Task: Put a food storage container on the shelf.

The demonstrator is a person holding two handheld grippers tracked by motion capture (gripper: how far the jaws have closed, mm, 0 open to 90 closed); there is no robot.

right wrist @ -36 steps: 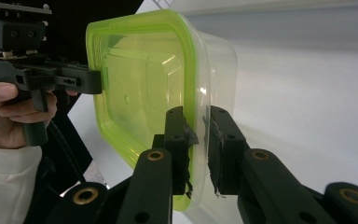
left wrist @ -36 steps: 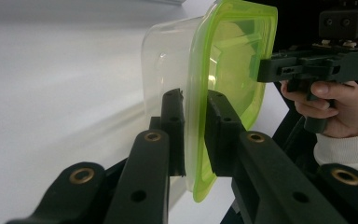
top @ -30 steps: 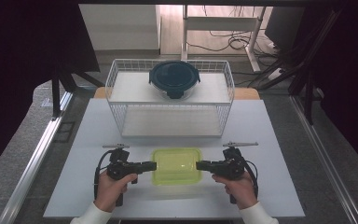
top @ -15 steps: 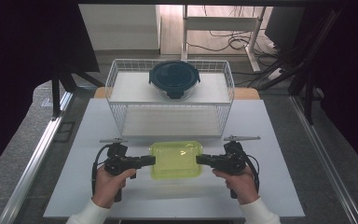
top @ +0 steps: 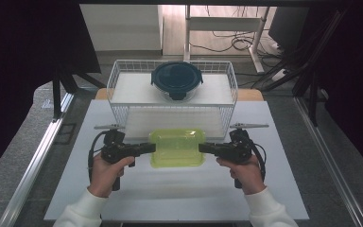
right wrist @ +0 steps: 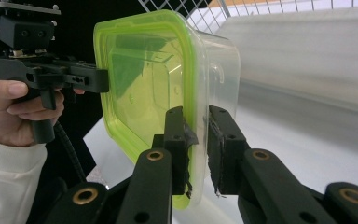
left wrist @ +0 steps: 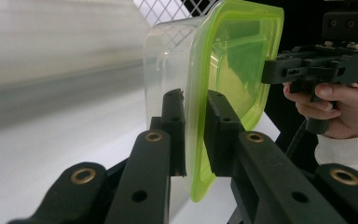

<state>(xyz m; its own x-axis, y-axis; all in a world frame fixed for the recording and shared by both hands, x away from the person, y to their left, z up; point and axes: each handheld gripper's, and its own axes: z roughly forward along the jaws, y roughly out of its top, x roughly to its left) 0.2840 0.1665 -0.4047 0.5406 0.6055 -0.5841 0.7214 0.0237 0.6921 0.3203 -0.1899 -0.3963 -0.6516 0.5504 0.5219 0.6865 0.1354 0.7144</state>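
One white tabletop [top: 179, 189], one white wire basket [top: 123, 78] at its far edge holding one round dark-lidded container [top: 177, 79]. One clear box with a green lid [top: 177, 147] hangs above the tabletop in front of the basket — left tongs [top: 150, 148] and right tongs [top: 203, 148] each clamped on a lid rim. Grey floor, cables beyond.

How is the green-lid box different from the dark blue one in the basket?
The green-lid box is squarish with a bright yellow-green lid; the dark blue box is round with a dark lid. The green-lid box is gripped at its rim by the left tongs and right tongs, above the white table; the dark blue box rests untouched in the wire basket. Both are lidded containers.
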